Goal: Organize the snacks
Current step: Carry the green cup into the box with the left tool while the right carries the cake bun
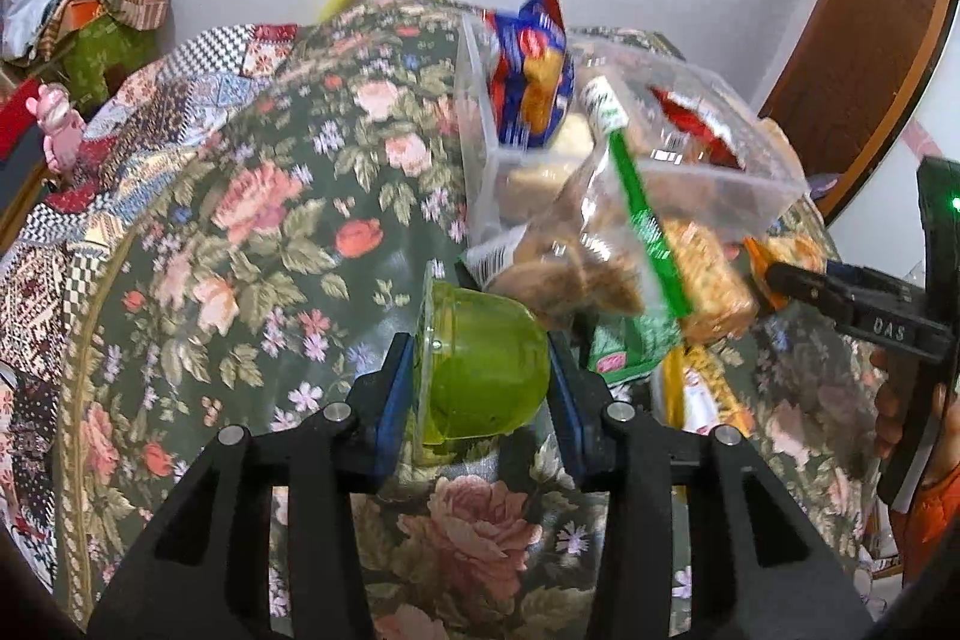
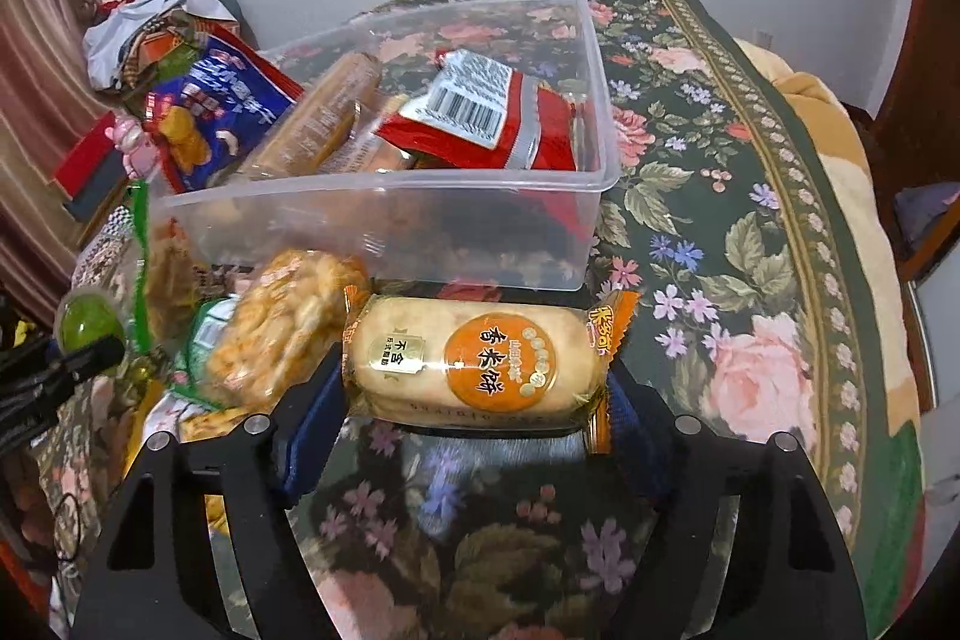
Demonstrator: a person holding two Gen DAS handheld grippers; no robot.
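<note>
We see the left gripper clamped on a green jelly cup, its blue pads pressing the cup's two sides and holding it clear of the flowered tablecloth. Just beyond the cup lies a heap of snacks: a clear bag of biscuits with a green strip, and a pale crispy bar beside it. Behind the heap stands a clear plastic box, which holds a blue snack packet, a long brown roll and a red packet lying barcode up.

The right gripper spans a wrapped rice cracker pack with an orange label; the pack lies crosswise between the two fingers, just in front of the box's near wall. Its crimped ends meet the blue pads, so we read the pack as pinched lengthwise. In the left view, the right gripper reaches into the heap from the right edge.
</note>
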